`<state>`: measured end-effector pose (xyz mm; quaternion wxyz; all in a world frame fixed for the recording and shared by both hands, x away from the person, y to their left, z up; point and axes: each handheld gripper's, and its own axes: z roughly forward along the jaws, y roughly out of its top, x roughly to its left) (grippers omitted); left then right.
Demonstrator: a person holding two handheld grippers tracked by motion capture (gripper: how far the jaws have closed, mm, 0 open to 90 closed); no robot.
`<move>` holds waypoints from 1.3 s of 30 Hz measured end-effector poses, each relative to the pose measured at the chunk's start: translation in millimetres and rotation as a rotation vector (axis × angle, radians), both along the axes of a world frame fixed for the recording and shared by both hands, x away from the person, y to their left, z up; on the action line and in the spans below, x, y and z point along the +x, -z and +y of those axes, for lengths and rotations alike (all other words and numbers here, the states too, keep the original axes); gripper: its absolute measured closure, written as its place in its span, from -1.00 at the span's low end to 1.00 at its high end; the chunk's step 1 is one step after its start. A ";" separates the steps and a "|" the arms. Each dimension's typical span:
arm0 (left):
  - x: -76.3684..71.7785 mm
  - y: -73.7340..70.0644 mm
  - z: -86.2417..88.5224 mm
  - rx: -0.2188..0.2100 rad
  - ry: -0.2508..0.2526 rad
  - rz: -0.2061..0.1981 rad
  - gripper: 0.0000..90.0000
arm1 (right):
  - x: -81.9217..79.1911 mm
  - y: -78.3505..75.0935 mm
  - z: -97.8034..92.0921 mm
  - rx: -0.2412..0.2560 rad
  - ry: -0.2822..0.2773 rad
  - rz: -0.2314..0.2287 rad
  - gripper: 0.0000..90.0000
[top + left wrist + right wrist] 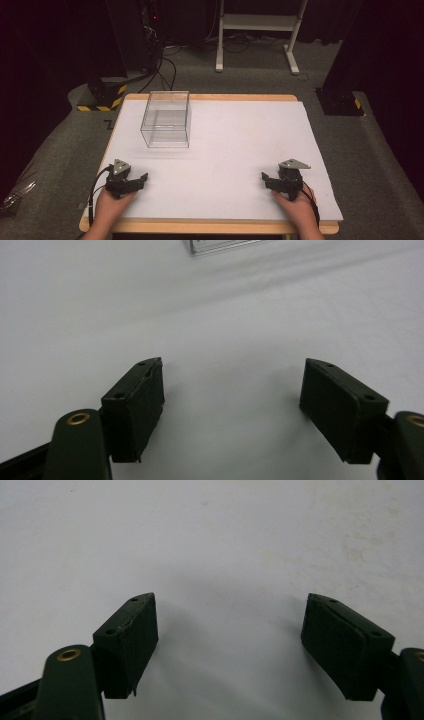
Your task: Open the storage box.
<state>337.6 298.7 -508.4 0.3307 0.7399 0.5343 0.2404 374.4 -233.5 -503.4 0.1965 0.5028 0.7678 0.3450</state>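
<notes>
White-topped rectangular worktop (225, 145) with a pale wooden edge, standing on grey carpet. Clear, square-sided transparent plastic box (166, 120) upright on the far left part of the worktop, well apart from both hands; one lower corner of it (220, 245) at the top edge of the left gripper view.

Left black two-jaw hand-held gripper (142, 179) low over the near left edge of the worktop, held in the left hand (111, 204), pointing inward toward the right, grey three-cornered plate on top, cable trailing off the near side. Jaws spread wide in the left gripper view (231, 390), bare white surface between them, holding nothing.

Right black two-jaw hand-held gripper (266, 179) low over the near right edge, held in the right hand (295, 202), pointing inward toward the left. Jaws likewise wide apart in the right gripper view (231, 630), gripping nothing, faint yellowish stains on the white surface beyond.
</notes>
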 end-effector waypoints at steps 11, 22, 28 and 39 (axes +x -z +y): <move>0.1 -0.1 0.0 0.005 0.002 -0.001 -0.43 | 0.0 -0.1 -0.4 0.004 0.000 0.002 -0.50; -0.6 -0.2 -1.3 0.013 -0.021 0.001 -0.48 | -0.7 0.2 5.9 -0.058 -0.006 -0.008 -0.53; -0.3 -0.2 -1.7 0.014 -0.026 0.001 -0.51 | -0.3 0.2 5.2 -0.054 -0.011 -0.008 -0.54; 0.1 -3.4 -4.9 0.000 0.018 0.022 -0.66 | -0.6 0.3 5.9 -0.060 -0.008 -0.008 -0.55</move>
